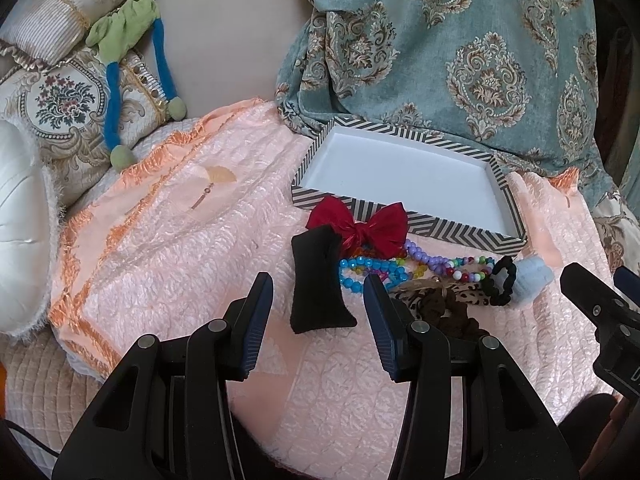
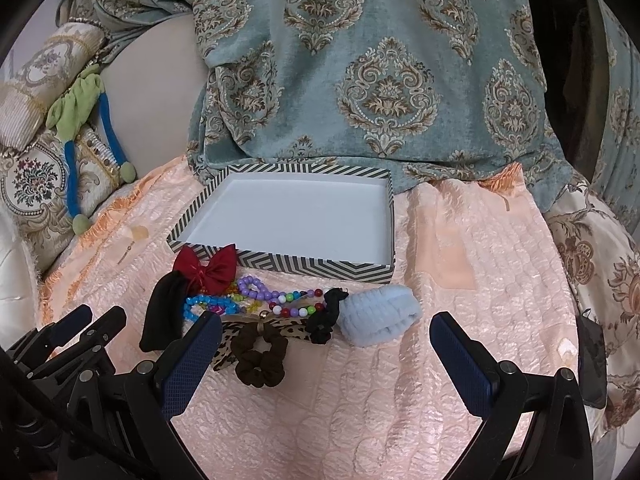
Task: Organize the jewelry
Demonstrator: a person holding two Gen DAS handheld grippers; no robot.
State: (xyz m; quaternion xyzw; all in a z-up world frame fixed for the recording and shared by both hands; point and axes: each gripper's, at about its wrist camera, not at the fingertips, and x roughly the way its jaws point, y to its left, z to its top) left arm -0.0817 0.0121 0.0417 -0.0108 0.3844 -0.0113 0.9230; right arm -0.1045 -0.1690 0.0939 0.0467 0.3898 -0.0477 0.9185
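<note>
Both grippers hover with jaws apart, gripping nothing: left gripper (image 1: 318,284) over the black cushion (image 1: 318,284), right gripper (image 2: 326,330) near the blue scrunchie (image 2: 380,314). The bead bracelets (image 2: 276,300) sit piled on the peach bedspread (image 2: 460,280), just in front of the striped tray (image 2: 280,266).

In the left wrist view I can only see part of the leopard bow (image 1: 464,295), low and right of the middle. My left gripper (image 1: 318,300) covers one end, and the brown scrunchie (image 1: 448,314) lies on it. The red bow (image 1: 360,224) hides part of the striped box (image 1: 460,226) wall. At the right edge, my right gripper (image 1: 608,308) is cut off. I cannot tell how many bead strings (image 2: 256,298) are tangled together.
</note>
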